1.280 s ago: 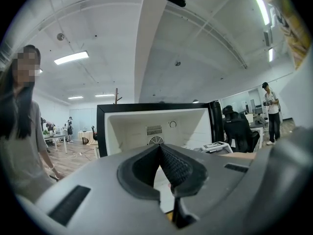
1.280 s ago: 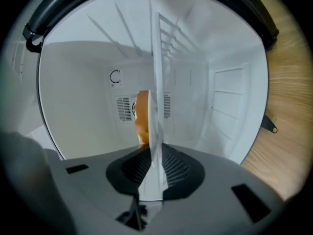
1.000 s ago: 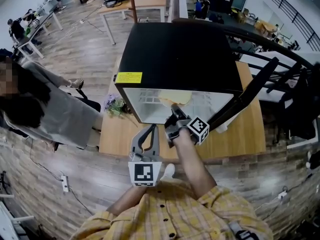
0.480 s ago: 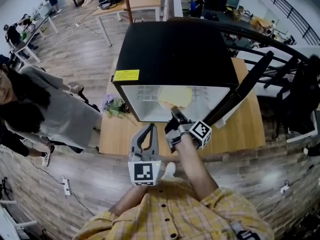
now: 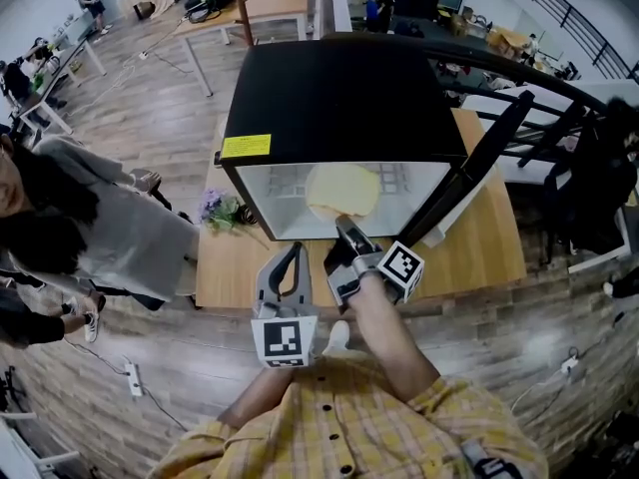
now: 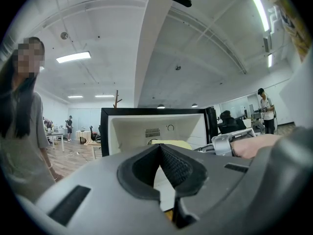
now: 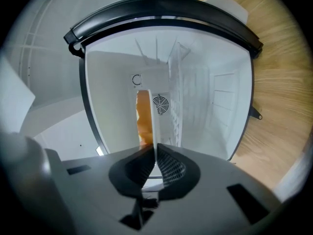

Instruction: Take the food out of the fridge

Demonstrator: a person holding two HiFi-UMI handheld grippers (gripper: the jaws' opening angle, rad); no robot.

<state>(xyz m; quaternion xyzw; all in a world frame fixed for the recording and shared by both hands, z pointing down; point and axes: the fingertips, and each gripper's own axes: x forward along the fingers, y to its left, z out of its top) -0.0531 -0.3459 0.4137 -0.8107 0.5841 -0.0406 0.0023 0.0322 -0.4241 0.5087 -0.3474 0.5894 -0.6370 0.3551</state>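
A black mini fridge point(image 5: 339, 98) stands open on a wooden table point(image 5: 489, 257). My right gripper point(image 5: 344, 230) is shut on the near rim of a white plate that carries a flat pale-yellow food point(image 5: 342, 192), held at the fridge's mouth. In the right gripper view the plate point(image 7: 152, 116) shows edge-on between the pads, with the food point(image 7: 143, 116) orange on its left side. My left gripper point(image 5: 296, 252) hangs in front of the fridge, lower left of the plate, shut with nothing in it. In the left gripper view the food point(image 6: 171, 144) shows just past the closed jaws.
The fridge door point(image 5: 479, 168) swings out to the right. A wire shelf point(image 7: 178, 102) sits inside the white cavity. A small bunch of flowers point(image 5: 222, 208) lies on the table left of the fridge. A person in grey point(image 5: 110, 228) stands at the left.
My right gripper has drawn the plate with the food outward and a little up, so more of the food shows at the fridge's mouth. The left gripper has stayed put.
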